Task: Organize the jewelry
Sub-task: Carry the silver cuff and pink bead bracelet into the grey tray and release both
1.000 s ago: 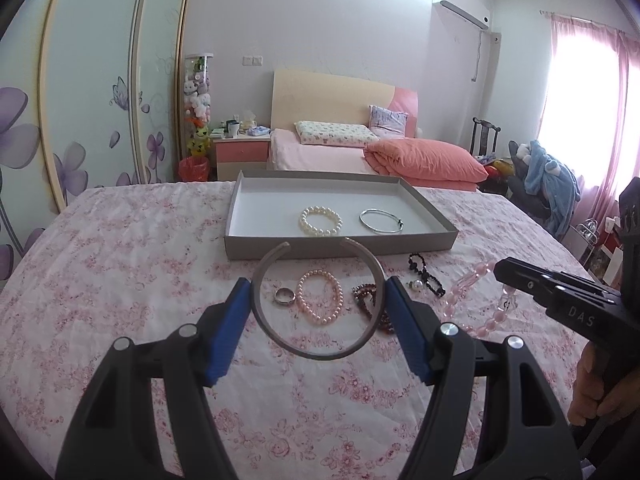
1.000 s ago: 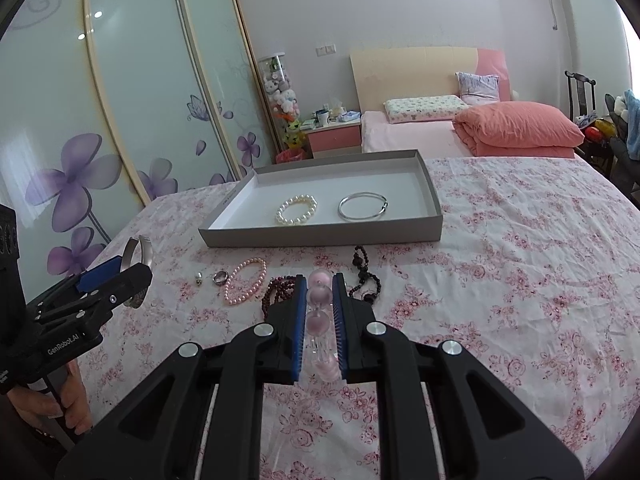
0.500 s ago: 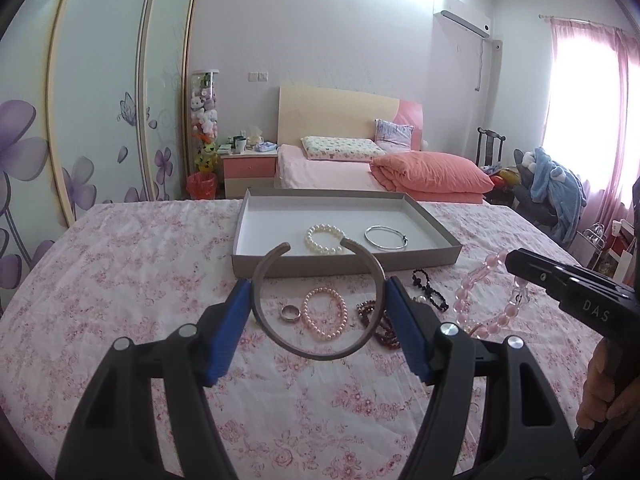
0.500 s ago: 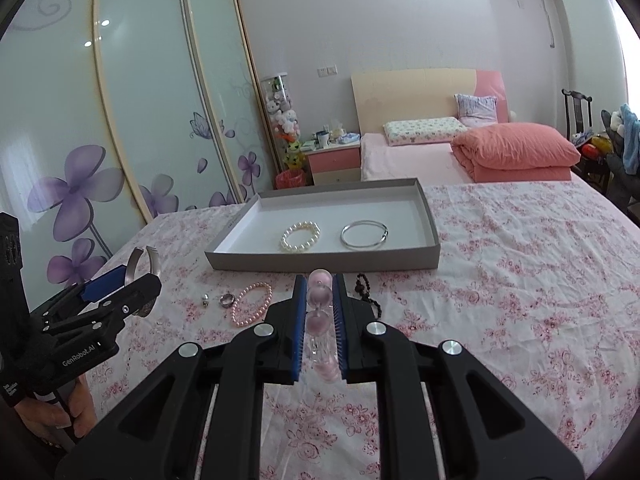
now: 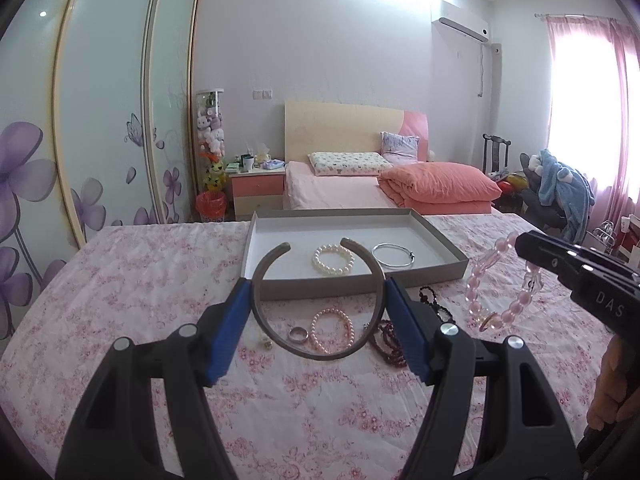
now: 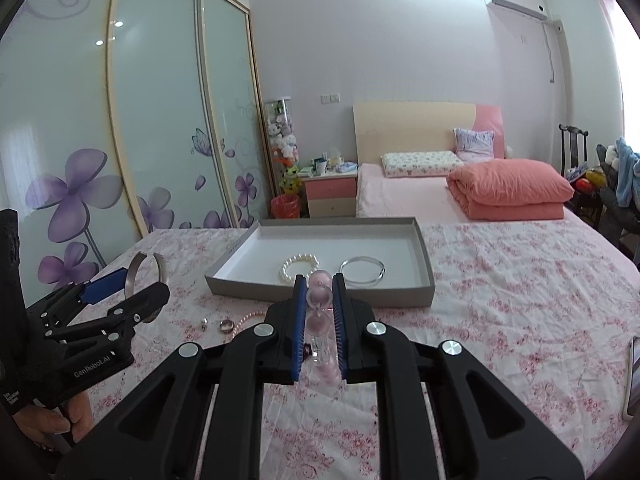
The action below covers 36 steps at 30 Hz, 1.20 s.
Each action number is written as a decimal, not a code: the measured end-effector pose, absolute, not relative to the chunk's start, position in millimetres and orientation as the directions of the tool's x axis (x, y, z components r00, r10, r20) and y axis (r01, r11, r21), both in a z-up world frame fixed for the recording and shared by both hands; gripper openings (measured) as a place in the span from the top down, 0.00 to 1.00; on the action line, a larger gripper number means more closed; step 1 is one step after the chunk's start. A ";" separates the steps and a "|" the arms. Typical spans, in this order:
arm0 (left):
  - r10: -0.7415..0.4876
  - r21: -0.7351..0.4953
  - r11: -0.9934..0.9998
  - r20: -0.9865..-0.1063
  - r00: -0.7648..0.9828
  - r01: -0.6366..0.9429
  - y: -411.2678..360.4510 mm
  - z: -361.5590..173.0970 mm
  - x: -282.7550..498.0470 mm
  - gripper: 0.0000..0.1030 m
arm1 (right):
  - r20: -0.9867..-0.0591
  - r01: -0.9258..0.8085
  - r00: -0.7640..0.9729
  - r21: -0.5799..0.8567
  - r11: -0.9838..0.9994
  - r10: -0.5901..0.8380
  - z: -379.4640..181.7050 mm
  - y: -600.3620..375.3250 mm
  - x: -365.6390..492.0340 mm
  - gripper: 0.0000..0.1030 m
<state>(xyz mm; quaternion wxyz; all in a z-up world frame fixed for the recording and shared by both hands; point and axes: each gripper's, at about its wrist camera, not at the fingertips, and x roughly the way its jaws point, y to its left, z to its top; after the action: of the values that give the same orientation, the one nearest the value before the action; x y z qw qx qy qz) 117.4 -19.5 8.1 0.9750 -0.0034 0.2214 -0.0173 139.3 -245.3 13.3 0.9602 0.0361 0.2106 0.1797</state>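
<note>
Pink floral bedspread (image 5: 160, 280), grey tray (image 5: 436, 276) with white inside, white pearl bracelet (image 5: 333, 259).

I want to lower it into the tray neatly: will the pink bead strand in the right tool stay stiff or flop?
Probably floppy: the pink bead strand hangs in a loose loop below the right tool. Its round, glossy beads could roll or bunch on the tray.
</note>
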 end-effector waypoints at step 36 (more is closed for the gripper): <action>0.018 0.019 1.000 -0.368 0.930 -0.011 -31.5 28.4 214.7 0.36 | -0.267 -0.293 0.914 0.090 0.952 0.307 48.9 -223.9 216.9 0.86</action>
<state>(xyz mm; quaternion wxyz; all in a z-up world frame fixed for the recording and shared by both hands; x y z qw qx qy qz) 214.7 -31.5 28.4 0.9822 0.0084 0.1876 0.0074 216.9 -223.9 48.9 0.9778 0.0242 0.1403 0.1535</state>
